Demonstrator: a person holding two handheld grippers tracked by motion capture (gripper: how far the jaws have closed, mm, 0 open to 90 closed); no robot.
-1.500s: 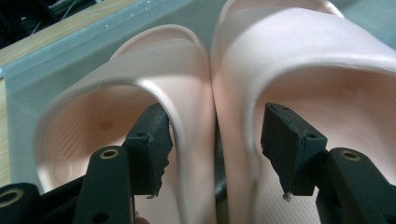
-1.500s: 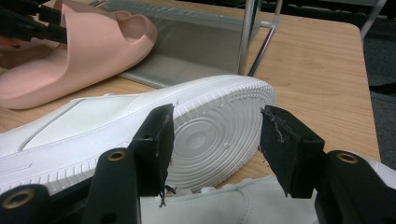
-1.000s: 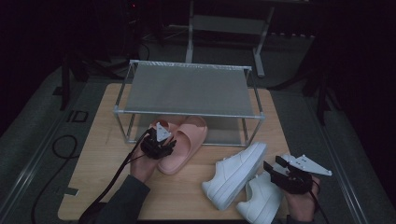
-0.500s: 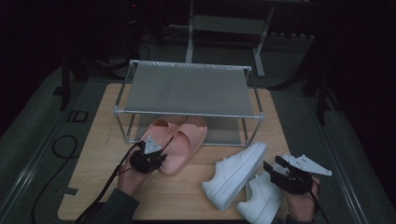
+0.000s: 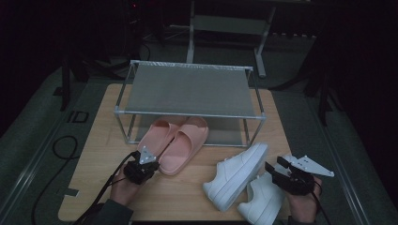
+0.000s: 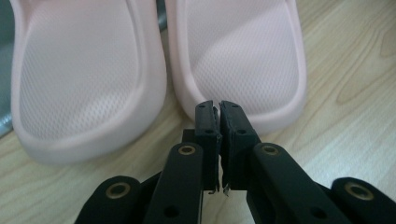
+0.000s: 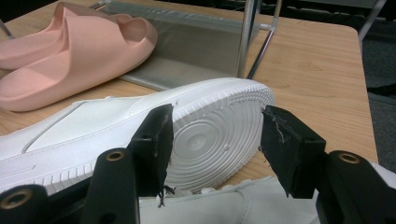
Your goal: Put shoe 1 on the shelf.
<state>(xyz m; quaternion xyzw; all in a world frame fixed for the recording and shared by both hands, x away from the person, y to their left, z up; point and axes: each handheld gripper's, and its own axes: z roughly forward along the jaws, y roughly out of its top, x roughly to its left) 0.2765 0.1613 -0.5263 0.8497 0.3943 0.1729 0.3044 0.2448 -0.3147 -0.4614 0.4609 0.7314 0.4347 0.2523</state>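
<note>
Two pink slippers lie side by side, toes under the metal rack. Their heels sit just ahead of my left gripper. That gripper's jaws have just been closing and are now shut with nothing between them; from above the left gripper sits at the slippers' heels. A white sneaker lies on its side, its sole facing my right gripper. The right gripper is open; the sneaker's toe shows between its jaws, and the pads do not press it. A second sneaker lies nearer.
The rack's lower shelf and thin legs stand behind the shoes on the wooden table. A black cable loops on the floor at the left. Bare wood lies to the right of the rack.
The left gripper has drawn back from over the slippers toward the near edge and sunk a little, its jaws closing from wide to shut. The slippers, sneakers and right gripper have stayed put.
</note>
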